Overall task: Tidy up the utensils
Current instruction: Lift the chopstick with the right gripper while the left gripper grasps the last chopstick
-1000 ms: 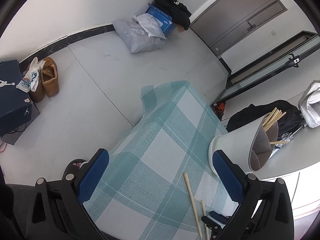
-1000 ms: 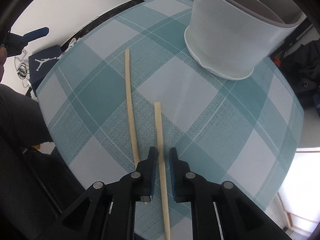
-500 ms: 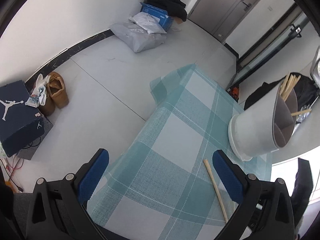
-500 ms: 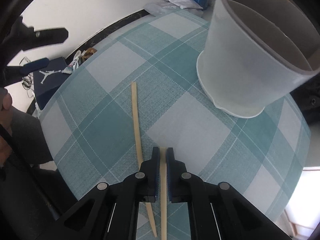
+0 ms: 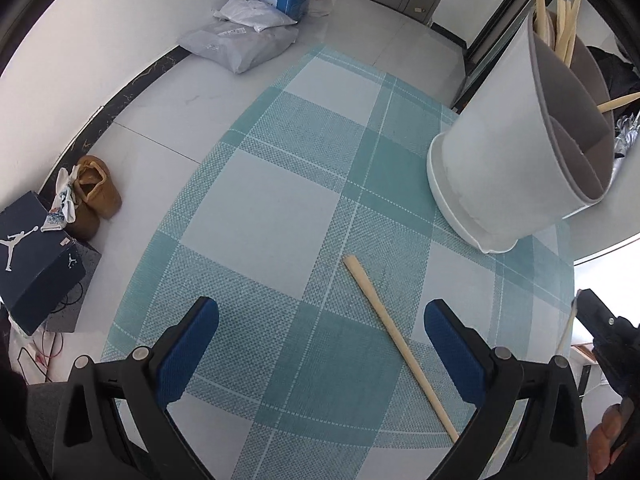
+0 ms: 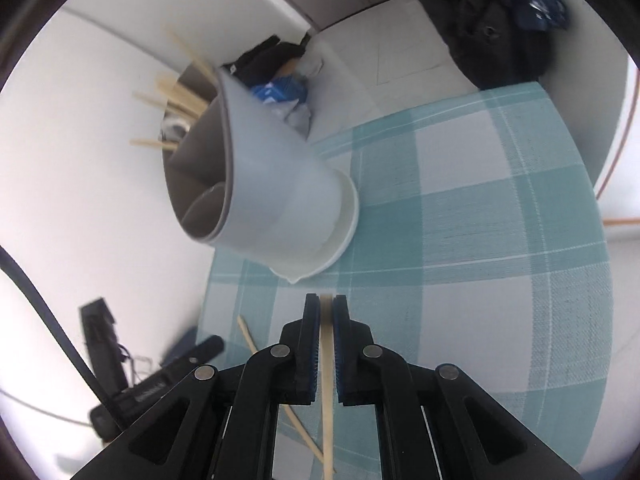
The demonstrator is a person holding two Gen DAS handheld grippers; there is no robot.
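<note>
Left to right. The left gripper (image 5: 320, 364) is being held with its jaws wide apart and nothing is being gripped; it is hovering over the checked tablecloth (image 5: 260, 208). One loose chopstick (image 5: 396, 344) is lying flat on the cloth between the blue pads, nearer the right pad, and is not being touched as far as can be told.

Further right, the white divided holder (image 5: 500, 168) is standing on the cloth near the far right edge. Several chopsticks (image 5: 560, 28) are already being kept upright in its far compartment; the nearer compartments are looking empty.

At the right edge, the right gripper (image 6: 327, 344) is clamped on a second chopstick (image 6: 327, 384), which is being carried clear of the cloth, its tip pointing towards the base of the holder.

Progress, as judged: most sticks are already being stored. Two are left, the one now being carried and the one lying on the cloth. No other utensils are being seen on the table.
</note>
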